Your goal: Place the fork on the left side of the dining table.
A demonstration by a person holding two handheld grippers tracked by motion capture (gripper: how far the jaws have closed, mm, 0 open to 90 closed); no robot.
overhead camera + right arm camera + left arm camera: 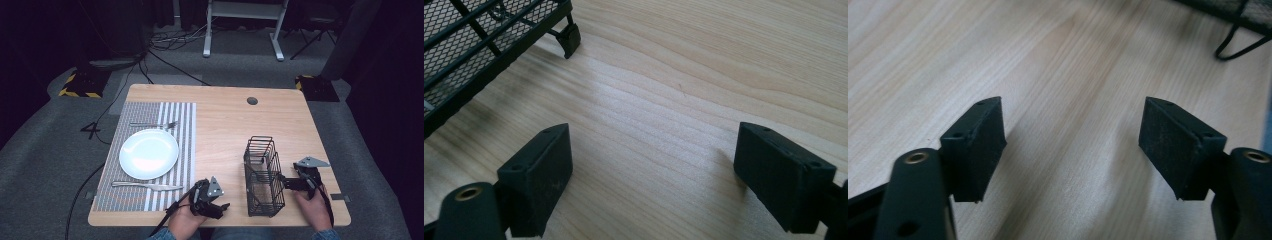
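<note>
On the left of the worktop [225,120] lies a striped placemat [180,145] with a white plate [148,153] in its middle, a fork [152,123] along the far side of the plate and a knife [146,185] along the near side. The left gripper [216,204] rests low at the near edge, just right of the placemat, its jaws spread wide over bare wood with nothing between them. To its right stands the black wire cutlery caddy [263,175], upright and close to the near edge. The right gripper [295,182] sits just beside the caddy's right wall, jaws also wide apart and empty.

The likely trouble is a sideways knock: the caddy looks light and tall, so either gripper brushing its wire wall could tip or slide it toward the near edge. A jaw could also snag in the mesh. Open room lies across the middle and far half of the worktop; near the front edge there is little margin.
</note>
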